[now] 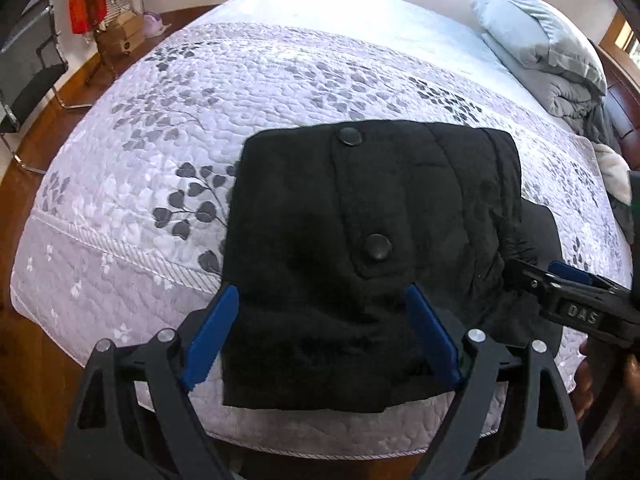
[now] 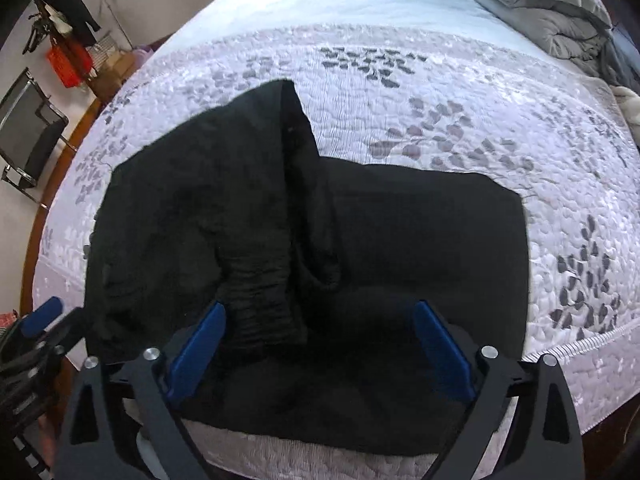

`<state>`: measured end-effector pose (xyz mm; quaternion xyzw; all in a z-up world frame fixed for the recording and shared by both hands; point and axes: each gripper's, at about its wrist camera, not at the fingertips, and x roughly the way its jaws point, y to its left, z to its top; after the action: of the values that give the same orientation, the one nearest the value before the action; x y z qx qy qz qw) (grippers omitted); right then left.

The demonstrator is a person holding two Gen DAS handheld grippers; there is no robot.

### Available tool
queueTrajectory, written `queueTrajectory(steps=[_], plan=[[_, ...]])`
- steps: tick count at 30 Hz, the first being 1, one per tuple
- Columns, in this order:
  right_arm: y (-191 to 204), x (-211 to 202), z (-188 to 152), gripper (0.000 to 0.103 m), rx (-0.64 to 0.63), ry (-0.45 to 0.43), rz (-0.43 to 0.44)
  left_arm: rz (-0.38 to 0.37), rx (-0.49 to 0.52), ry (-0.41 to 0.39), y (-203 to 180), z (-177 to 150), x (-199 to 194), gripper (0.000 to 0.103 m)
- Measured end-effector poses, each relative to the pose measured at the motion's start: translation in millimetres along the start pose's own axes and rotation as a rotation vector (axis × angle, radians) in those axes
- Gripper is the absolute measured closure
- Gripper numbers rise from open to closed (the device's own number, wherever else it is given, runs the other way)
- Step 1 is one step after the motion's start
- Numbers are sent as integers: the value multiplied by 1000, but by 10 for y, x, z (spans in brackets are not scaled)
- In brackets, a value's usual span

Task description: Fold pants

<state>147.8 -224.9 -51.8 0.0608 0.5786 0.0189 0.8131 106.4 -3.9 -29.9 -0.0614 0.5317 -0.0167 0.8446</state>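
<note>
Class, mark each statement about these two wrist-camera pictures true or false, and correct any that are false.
1. The pants are black and lie on a quilted bedspread with a grey leaf print. True.
2. The left gripper is clamped shut on the fabric. False: its blue fingers stand wide apart over the pants, gripping nothing.
3. Two round black buttons show on the pants in the left wrist view. True.
4. The right gripper holds a red towel. False: it is open above the black pants and holds nothing.
5. A folded grey comforter sits at the far right of the bed. True.
</note>
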Motion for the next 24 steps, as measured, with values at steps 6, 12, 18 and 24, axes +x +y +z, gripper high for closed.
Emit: queueTrajectory(steps=[6,12,18,24], plan=[[-13,223,58,6,34,36,121,44,-57,0,260,13,-1,14],[163,168,74,65,-54,-11,128,59,-104,35,454,13,76,14],[120,-198,59,81,-47,-98,228,45,-123,28,474,16,32,14],[-50,-709,95,82,-29,-196,319,1,-85,-11,270,37,-124,14]])
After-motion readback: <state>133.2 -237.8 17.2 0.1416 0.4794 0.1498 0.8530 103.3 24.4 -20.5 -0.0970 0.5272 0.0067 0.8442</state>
